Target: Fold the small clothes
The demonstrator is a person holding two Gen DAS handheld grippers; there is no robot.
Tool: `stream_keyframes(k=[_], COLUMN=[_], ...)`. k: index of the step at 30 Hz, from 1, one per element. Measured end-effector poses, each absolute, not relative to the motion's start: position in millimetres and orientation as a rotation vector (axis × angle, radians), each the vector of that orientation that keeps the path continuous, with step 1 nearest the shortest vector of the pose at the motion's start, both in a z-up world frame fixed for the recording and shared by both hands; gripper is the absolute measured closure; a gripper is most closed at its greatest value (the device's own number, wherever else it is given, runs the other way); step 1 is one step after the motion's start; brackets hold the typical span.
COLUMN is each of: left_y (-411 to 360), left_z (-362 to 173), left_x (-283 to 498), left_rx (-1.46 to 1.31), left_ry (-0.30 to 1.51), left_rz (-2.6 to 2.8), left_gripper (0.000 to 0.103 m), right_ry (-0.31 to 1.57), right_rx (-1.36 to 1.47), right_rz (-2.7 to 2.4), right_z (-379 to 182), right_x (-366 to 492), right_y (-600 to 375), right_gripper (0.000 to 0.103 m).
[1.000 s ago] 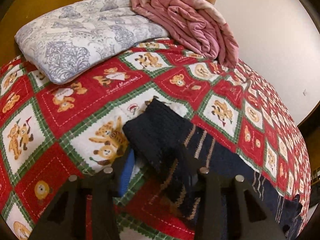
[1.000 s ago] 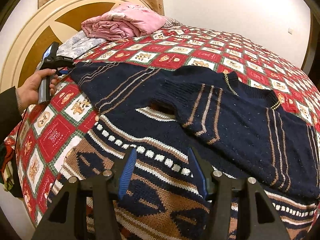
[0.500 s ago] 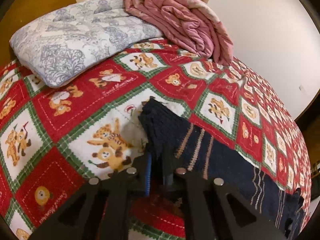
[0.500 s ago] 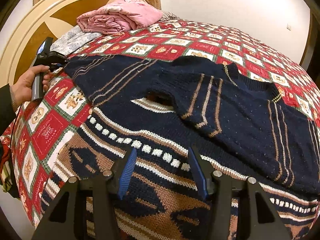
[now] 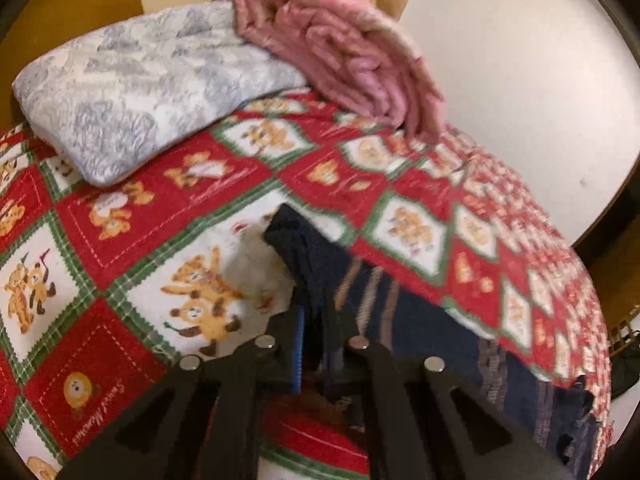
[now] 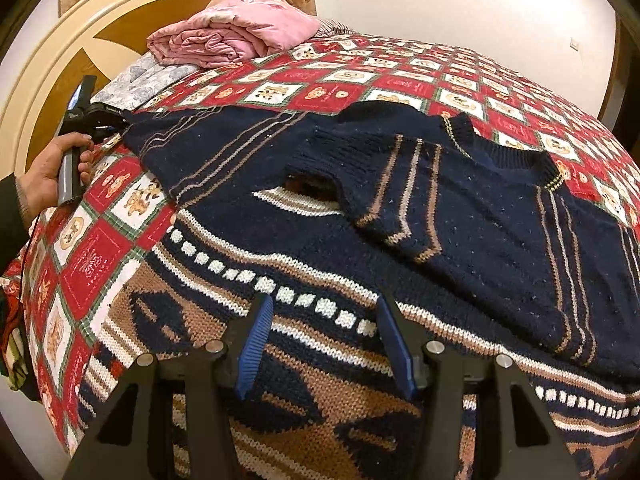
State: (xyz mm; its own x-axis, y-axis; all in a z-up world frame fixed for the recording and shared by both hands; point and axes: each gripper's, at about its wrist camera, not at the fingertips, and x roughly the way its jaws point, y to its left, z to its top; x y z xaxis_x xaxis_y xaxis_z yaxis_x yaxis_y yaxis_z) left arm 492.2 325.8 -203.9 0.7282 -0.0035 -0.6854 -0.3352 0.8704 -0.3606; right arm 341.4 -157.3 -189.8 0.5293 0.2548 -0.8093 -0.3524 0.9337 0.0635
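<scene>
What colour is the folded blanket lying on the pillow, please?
Pink; the folded blanket shows best in the right wrist view.

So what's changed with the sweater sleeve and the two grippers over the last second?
The left gripper has closed its jaws on the cuff of the sweater sleeve, bunching it slightly. The right gripper remains open above the sweater; the pillow and pink blanket haven't moved.
</scene>
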Motion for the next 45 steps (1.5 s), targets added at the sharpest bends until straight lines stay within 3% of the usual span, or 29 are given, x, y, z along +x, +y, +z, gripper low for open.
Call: stream_keyframes(k=[12,21,27,35,45], left_y=[243.8,115.3,29.0,-78.9,-196.6], left_z=[-87.2,-2.0,27.6,7.1,-79.3], left_x=[464.7,427.0,406.4,402.2,403.4], left_rx=[-0.482,-0.453,-0.396,-0.342,-0.252], left_ry=[0.568,0.483,0.461,0.535,0.693], left_rz=[-0.089,-0.379,-0.529,-0.669,-0.656], left_gripper=[0.097,0.097,0.097,0.097,0.097], right_ry=[0.909,0.869,0.849,0.841,0.861], right_rx=[-0.065,0.009,0.079,0.184,0.301], right_rz=[0.354,0.307,0.264,0.191,0.123], right_z=[-172.1,-155.5,-148.3,-153.2,-167.9], right_x=[324.9,295.9,274.7,250.2,230.0], right_y=[-176.3,-226.9,-273.7,-332.5,-389.9], right_gripper=[0.048,0.048,0.048,0.047,0.047])
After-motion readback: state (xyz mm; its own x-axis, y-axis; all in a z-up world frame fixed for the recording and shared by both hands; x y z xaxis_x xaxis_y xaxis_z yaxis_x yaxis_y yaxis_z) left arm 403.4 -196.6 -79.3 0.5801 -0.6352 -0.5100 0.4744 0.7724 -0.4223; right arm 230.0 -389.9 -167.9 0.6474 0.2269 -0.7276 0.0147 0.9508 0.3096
